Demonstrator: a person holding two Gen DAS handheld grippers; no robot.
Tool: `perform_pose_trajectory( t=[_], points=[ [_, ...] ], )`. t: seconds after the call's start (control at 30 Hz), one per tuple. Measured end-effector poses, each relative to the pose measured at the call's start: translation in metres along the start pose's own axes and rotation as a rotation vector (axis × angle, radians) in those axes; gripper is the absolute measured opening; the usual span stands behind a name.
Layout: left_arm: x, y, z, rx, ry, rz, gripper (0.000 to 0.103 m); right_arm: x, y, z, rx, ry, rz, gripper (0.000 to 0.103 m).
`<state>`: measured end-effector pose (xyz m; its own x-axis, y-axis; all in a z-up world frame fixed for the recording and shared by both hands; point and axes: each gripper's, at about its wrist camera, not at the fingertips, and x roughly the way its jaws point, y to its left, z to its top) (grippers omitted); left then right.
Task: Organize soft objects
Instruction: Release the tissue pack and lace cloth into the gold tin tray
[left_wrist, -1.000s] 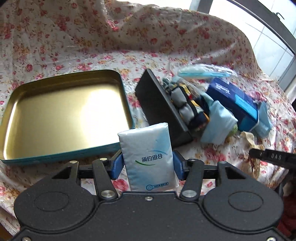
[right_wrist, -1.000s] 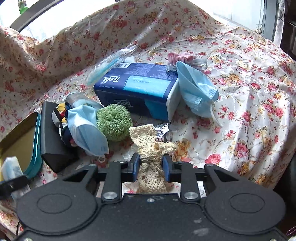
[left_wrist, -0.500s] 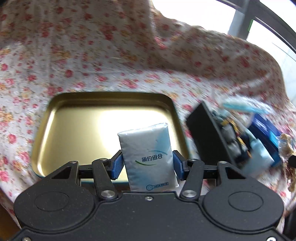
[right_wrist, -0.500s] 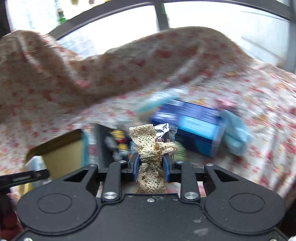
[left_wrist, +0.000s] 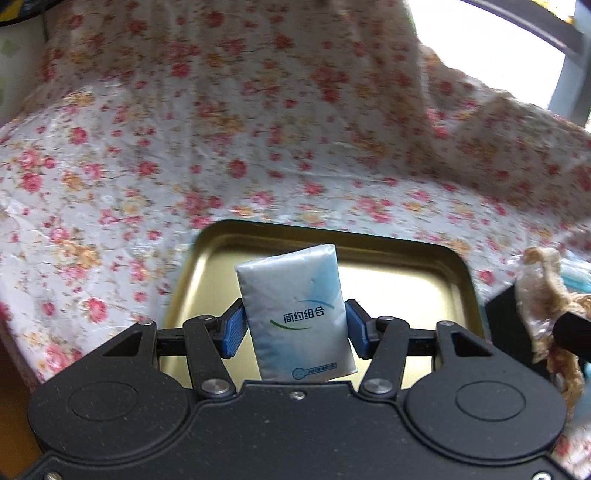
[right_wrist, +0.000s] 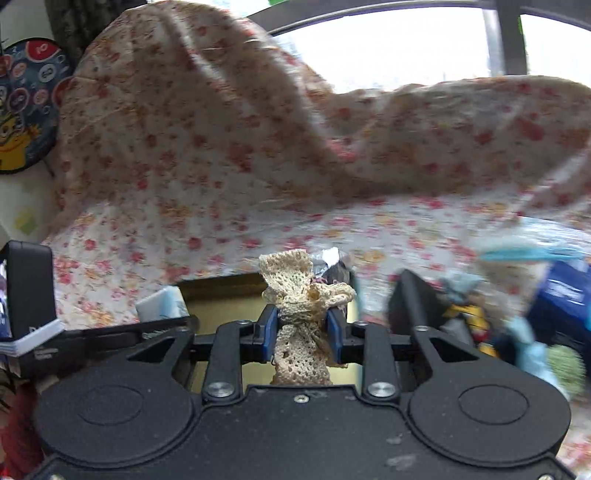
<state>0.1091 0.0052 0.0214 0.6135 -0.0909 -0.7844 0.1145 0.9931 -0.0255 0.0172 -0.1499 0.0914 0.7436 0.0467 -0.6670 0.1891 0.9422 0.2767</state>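
My left gripper is shut on a white and blue tissue pack and holds it upright over the gold tin tray. My right gripper is shut on a cream crochet bow and holds it above the same tray. The bow also shows at the right edge of the left wrist view. The tissue pack shows at the left in the right wrist view.
A black box stuffed with soft items stands right of the tray. A blue tissue box, a blue face mask and a green scrubber lie at the right. Floral cloth covers the table.
Both grippers have swung left, away from the pile. The tray has come to the middle of both views. Each gripper still holds its item.
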Motion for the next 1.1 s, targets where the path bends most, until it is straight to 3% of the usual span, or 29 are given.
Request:
perform_pose_trajectory(
  t=[0.07,0.2,0.4,1.1],
  points=[
    [0.003,0.005,0.000,-0.016,-0.006,0.025,0.067,0.011,0.006,0.003,0.012,-0.008,0.009,0.065],
    [0.005,0.009,-0.004,-0.007,-0.008,0.055,0.077,0.018,0.012,0.000,0.002,-0.003,-0.004,0.064],
    [0.010,0.004,-0.011,0.001,0.024,0.041,0.077,0.008,-0.011,-0.011,0.055,0.026,-0.036,0.064],
    [-0.018,-0.050,-0.031,0.138,-0.004,-0.019,0.079,-0.038,-0.057,-0.036,0.154,-0.011,-0.146,0.065]
  ],
)
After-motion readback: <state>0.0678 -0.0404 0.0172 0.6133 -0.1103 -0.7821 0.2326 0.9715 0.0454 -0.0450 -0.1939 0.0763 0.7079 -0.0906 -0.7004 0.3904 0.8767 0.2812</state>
